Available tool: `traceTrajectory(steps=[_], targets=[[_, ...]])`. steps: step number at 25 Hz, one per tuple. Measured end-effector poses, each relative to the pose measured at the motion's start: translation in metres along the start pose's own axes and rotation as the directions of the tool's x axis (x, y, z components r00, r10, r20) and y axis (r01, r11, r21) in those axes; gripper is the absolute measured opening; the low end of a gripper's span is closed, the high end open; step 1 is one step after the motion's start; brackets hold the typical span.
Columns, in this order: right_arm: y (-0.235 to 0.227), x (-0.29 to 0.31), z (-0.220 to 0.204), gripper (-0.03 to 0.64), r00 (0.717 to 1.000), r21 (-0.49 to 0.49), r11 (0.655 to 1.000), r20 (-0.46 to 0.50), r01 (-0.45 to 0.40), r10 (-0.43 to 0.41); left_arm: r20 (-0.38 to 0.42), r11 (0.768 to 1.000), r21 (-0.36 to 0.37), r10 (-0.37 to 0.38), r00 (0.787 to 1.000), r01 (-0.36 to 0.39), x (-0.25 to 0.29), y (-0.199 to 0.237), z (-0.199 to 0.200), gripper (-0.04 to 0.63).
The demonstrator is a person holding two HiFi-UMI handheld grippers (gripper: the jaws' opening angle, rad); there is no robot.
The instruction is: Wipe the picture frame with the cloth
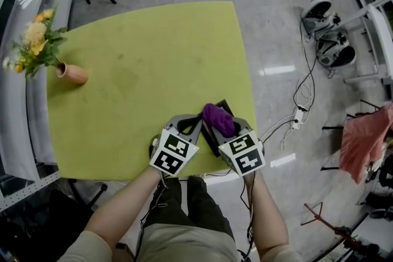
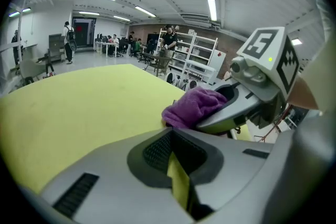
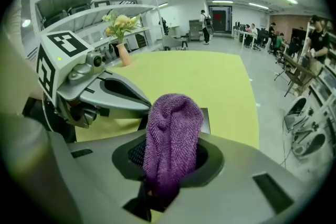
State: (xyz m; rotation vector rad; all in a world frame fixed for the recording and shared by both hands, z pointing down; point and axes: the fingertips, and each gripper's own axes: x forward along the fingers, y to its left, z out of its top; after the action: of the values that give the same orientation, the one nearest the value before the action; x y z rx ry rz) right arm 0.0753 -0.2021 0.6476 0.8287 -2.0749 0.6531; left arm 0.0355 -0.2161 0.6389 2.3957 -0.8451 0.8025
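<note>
Far left of the picture frame [image 1: 212, 139], a vase [image 1: 72, 73] of flowers [image 1: 34, 40] is standing on the yellow-green desk [image 1: 147, 58], well apart and out of play. Just left of the frame, the left gripper [image 1: 198, 121] is hovering low at the desk's near edge with its tips angling in toward the frame's left side. Its jaws are sitting almost together; its own view is showing only a thin sliver of desk colour between them and nothing seen pinched. Whether the tips are touching the frame cannot be made out. The frame itself is lying dark and low at the near edge of the desk, between the two grippers, largely covered from above. On top of the frame, the purple cloth [image 1: 218, 118] is bunching into a rounded wad; contact with the frame surface looks likely but is not certain. Just right of the frame, the right gripper [image 1: 222, 127] is clamping that cloth, jaws closed hard on its lower folds, the loose end standing up past the tips. Judging the step: the wipe is starting or under way. The next move is calling for the cloth pressed flat and drawn across the frame, the left gripper steadying the frame's edge so it is not sliding off the desk.
</note>
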Motion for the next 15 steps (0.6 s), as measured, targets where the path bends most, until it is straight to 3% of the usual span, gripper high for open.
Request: traceTrajectory(steps=[9, 12, 15], targets=[[0.017, -0.038, -0.056, 0.103, 0.997, 0.022, 1.000, -0.081, -0.009, 0.011, -0.002, 1.000, -0.005, -0.009, 1.000, 0.009, -0.001, 0.001, -0.003, 0.006], [0.019, -0.051, -0.072, 0.103, 0.988, 0.011, 1.000, -0.155, -0.008, 0.010, -0.001, 1.000, -0.003, -0.013, 1.000, 0.013, -0.001, 0.002, -0.002, 0.006], [0.016, -0.064, -0.065, 0.103, 0.987, 0.027, 1.000, -0.161, 0.006, -0.002, 0.002, 1.000, -0.005, -0.020, 1.000, 0.020, -0.001, 0.002, -0.003, 0.006]])
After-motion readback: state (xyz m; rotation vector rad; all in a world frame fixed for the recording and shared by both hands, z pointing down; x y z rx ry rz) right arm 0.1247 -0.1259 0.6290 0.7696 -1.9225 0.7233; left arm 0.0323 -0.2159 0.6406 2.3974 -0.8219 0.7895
